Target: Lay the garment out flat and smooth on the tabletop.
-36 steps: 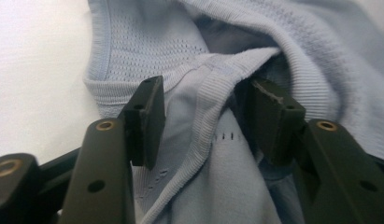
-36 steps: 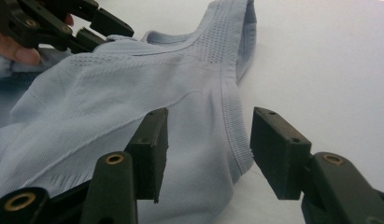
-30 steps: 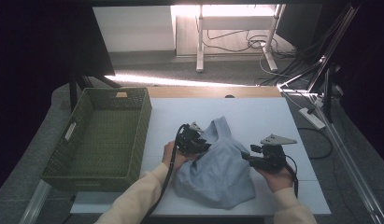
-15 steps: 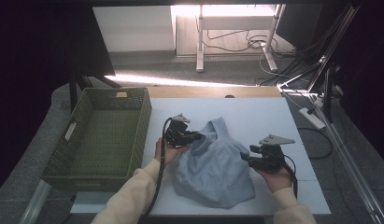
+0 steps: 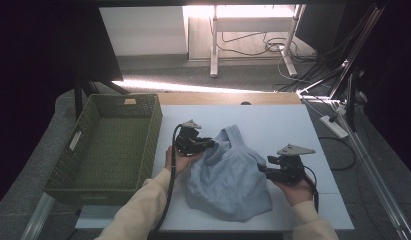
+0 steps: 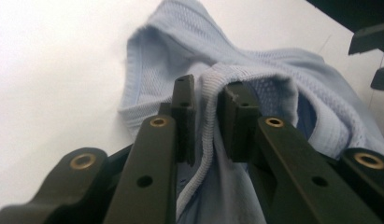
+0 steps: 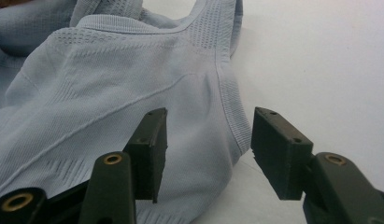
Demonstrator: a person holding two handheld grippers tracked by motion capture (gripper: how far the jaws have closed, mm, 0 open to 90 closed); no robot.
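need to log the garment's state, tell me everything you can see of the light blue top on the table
The light blue top is a sleeveless knit garment with mesh panels and ribbed edging. It lies crumpled on the white table, straps toward the far side. In the left gripper view the left claw has a ribbed edge between its narrow jaws, which have just been opening; whether the pads still press on it is unclear. The right claw stands open around the other side's edge, pads apart from the cloth.

The garment [image 5: 228, 180] lies on the table [image 5: 283, 120], near its front edge, btw my two grippers: my left gripper [image 5: 205, 145] at its left top corner, my right gripper [image 5: 263, 170] at its right side. The basket [image 5: 113, 145] stands left of the table, just beside it.
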